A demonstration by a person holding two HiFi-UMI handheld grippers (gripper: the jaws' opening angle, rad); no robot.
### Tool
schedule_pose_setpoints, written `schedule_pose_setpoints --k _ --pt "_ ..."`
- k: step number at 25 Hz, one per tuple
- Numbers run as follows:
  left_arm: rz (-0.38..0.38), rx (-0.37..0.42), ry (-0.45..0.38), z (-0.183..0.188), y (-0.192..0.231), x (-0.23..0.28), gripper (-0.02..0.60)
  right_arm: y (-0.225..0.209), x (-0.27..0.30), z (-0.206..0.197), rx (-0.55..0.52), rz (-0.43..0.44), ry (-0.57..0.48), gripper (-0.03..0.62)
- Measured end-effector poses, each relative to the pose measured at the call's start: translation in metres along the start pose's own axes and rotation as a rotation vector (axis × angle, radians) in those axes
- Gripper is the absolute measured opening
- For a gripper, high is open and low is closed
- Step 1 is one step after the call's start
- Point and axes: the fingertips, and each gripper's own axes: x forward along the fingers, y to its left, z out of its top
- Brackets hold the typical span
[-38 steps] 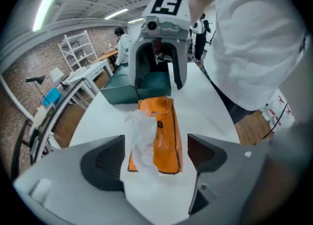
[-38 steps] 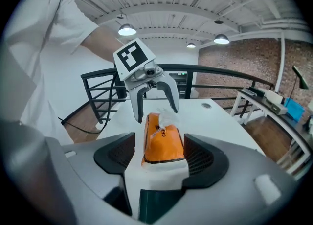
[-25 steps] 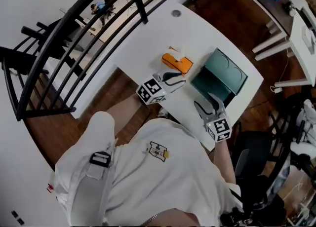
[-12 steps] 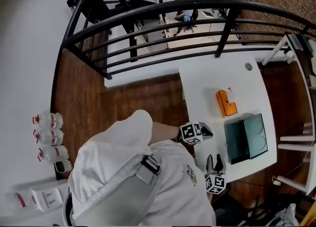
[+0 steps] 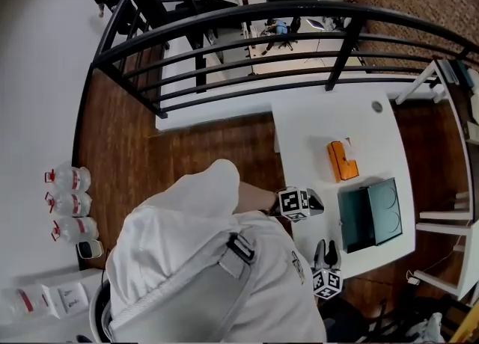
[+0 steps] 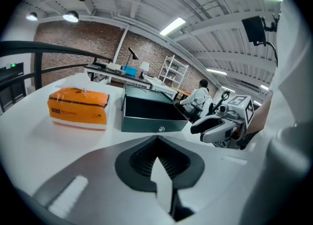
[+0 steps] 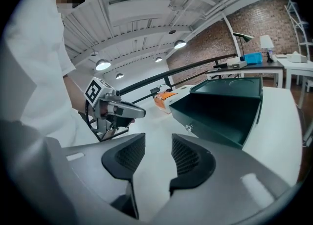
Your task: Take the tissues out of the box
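An orange tissue pack [image 5: 341, 160] lies on the white table [image 5: 329, 122], with an open dark green box [image 5: 370, 215] just nearer to me. In the left gripper view the pack [image 6: 78, 106] sits left of the box [image 6: 149, 114]. My left gripper [image 5: 313, 201] hovers at the table's near edge, short of both, shut with nothing in it [image 6: 157, 158]. My right gripper [image 5: 326, 249] is close to my body beside the box's corner. Its jaws [image 7: 159, 153] are closing with only bare table between them. The box [image 7: 225, 106] looks dark inside.
A black railing [image 5: 247, 51] runs behind the table over a lower floor. Several water bottles [image 5: 71, 204] stand on the wooden floor at the left. White desk legs [image 5: 441, 223] stand to the right of the table.
The head view has swung round and risen. Both grippers have drawn back from the pack and box toward my body. The left jaws have shut and the right jaws have narrowed.
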Motion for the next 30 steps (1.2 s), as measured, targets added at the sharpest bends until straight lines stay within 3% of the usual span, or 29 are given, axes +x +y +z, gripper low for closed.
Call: schedule_pose_setpoints --k 5,11,17,22,24,28,30 --pt "-0.012 0.006 -0.009 0.005 0.001 -0.001 0.0 -0.002 0.0 0.003 -0.003 -0.022 -0.01 0.14" --pt "-0.014 0.007 -0.012 0.006 0.0 0.001 0.0 -0.011 -0.001 0.004 -0.018 -0.072 -0.014 0.0" --pt "-0.033 0.026 -0.014 -0.002 -0.013 -0.007 0.0 -0.005 -0.01 -0.014 -0.026 -0.108 -0.007 0.0" --pt "0.012 0.005 -0.051 -0.032 0.018 -0.071 0.0 0.051 0.034 -0.025 -0.067 -0.08 0.048 0.0" --pt "-0.031 -0.002 -0.045 -0.016 0.0 -0.064 0.0 0.048 0.011 -0.014 -0.054 -0.117 0.042 0.0" --pt "0.018 -0.061 -0.087 0.025 -0.002 -0.063 0.0 0.032 0.015 0.031 -0.111 -0.044 0.025 0.0" --pt "0.006 -0.045 -0.085 0.036 -0.01 -0.056 0.0 0.024 0.006 0.034 -0.096 -0.065 0.035 0.0"
